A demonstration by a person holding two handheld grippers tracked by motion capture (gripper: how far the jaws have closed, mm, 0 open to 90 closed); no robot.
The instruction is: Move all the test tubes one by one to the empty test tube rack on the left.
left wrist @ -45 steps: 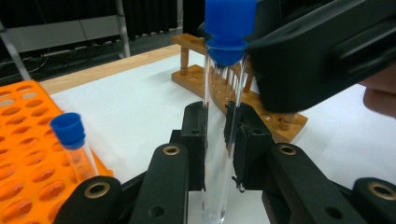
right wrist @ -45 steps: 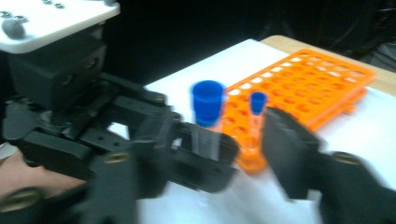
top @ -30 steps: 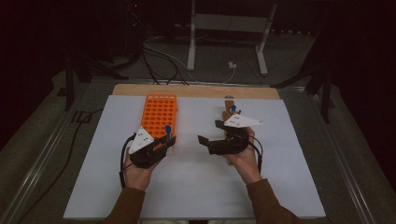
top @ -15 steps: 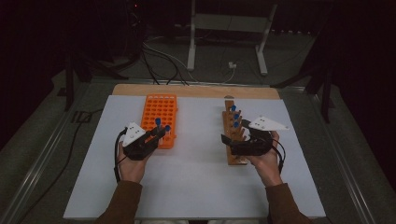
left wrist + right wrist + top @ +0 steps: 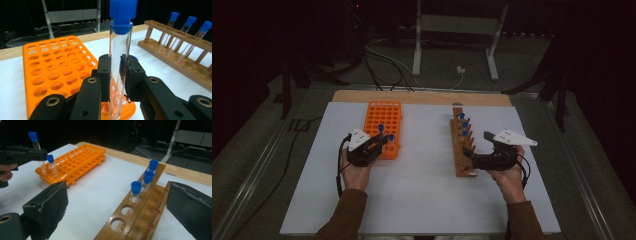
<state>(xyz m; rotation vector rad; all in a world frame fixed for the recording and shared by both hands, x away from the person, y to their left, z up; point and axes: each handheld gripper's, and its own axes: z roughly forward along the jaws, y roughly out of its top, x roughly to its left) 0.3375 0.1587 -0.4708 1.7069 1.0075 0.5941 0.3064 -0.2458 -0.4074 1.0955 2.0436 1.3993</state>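
Observation:
My left gripper (image 5: 379, 141) (image 5: 115, 65) is shut on a clear test tube with a blue cap (image 5: 381, 131) (image 5: 120, 50) (image 5: 37, 152). It holds the tube upright at the near right corner of the orange rack (image 5: 384, 120) (image 5: 57, 65) (image 5: 75, 162). Another capped tube (image 5: 391, 140) (image 5: 51, 166) stands in that rack beside it. My right gripper (image 5: 477, 147) (image 5: 117, 195) is open; its jaws have just been opening and hold nothing. It sits at the near end of the wooden rack (image 5: 459, 150) (image 5: 140, 217), which holds three blue-capped tubes (image 5: 464, 125) (image 5: 136, 188).
Both racks stand on a white mat (image 5: 422, 195) over the table, with a wooden strip (image 5: 422, 96) along the mat's far edge. Cables (image 5: 382, 60) and a metal stand (image 5: 454, 45) lie on the floor beyond. Metal rails (image 5: 262, 165) run along the table's sides.
The right gripper has moved right, away from the left one, to the wooden rack's near end, with its jaws wider. The left gripper, still on the tube, has sunk a little at the orange rack.

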